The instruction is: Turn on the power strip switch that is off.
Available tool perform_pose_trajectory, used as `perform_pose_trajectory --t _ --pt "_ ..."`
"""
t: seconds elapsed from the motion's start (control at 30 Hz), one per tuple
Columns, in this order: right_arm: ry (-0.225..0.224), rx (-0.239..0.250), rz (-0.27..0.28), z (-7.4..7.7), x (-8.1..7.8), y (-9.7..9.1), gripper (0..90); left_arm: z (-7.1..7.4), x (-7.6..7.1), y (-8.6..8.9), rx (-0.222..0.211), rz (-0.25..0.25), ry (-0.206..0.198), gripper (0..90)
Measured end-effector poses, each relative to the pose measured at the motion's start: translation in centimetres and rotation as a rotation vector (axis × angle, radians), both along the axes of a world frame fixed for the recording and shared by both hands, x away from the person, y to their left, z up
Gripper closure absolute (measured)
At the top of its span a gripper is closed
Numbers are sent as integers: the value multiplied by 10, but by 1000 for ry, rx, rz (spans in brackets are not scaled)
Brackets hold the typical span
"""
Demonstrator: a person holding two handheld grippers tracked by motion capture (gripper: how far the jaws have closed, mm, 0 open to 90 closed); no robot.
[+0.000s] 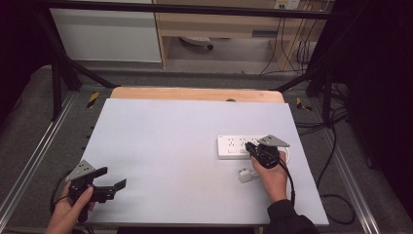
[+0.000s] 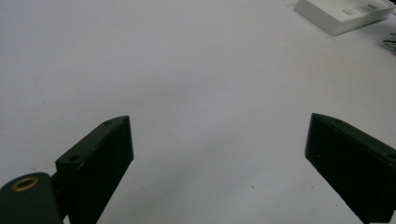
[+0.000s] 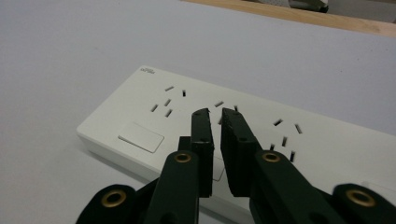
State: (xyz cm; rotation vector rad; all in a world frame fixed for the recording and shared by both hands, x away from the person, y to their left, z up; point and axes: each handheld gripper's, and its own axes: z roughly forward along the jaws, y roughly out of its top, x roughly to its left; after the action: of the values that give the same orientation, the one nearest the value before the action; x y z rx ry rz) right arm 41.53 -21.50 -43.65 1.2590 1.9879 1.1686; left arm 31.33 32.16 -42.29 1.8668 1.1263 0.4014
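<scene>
A white power strip (image 1: 230, 146) with several sockets lies right of the table's middle. My right gripper (image 1: 250, 146) hovers over its right part, held by a hand. In the right gripper view the power strip (image 3: 140, 122) runs across the frame, and the right gripper (image 3: 215, 113) has its jaws shut to a thin slit with nothing between them, just above the middle sockets. A small white plug (image 1: 245, 175) rests on the table beside that hand. My left gripper (image 1: 114, 177) is at the near left corner, open and empty. The left gripper (image 2: 219, 140) faces bare white surface, with the power strip (image 2: 336, 18) far off.
A white sheet (image 1: 165, 136) covers the table, and a wooden edge (image 1: 195, 93) shows at the back. Black cables (image 1: 336, 200) lie on the floor at the right. Black frame posts (image 1: 57, 83) stand at both back corners.
</scene>
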Motion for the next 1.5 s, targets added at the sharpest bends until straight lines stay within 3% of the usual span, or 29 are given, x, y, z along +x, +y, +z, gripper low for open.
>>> perform_pose_trajectory --t 0.37,0.8,1.03,1.3,1.5 --pt "0 23 -1 4 -1 2 703 0 0 0 0 1 1 79" --pt "25 64 -34 6 1 2 451 0 0 0 1 1 1 79" --pt "18 74 -43 12 0 4 357 0 0 0 1 2 2 80" --pt "-4 83 -59 23 -3 8 66 0 0 0 3 4 3 79" --pt "-19 93 -58 29 -4 8 30 -1 0 0 6 4 4 79"
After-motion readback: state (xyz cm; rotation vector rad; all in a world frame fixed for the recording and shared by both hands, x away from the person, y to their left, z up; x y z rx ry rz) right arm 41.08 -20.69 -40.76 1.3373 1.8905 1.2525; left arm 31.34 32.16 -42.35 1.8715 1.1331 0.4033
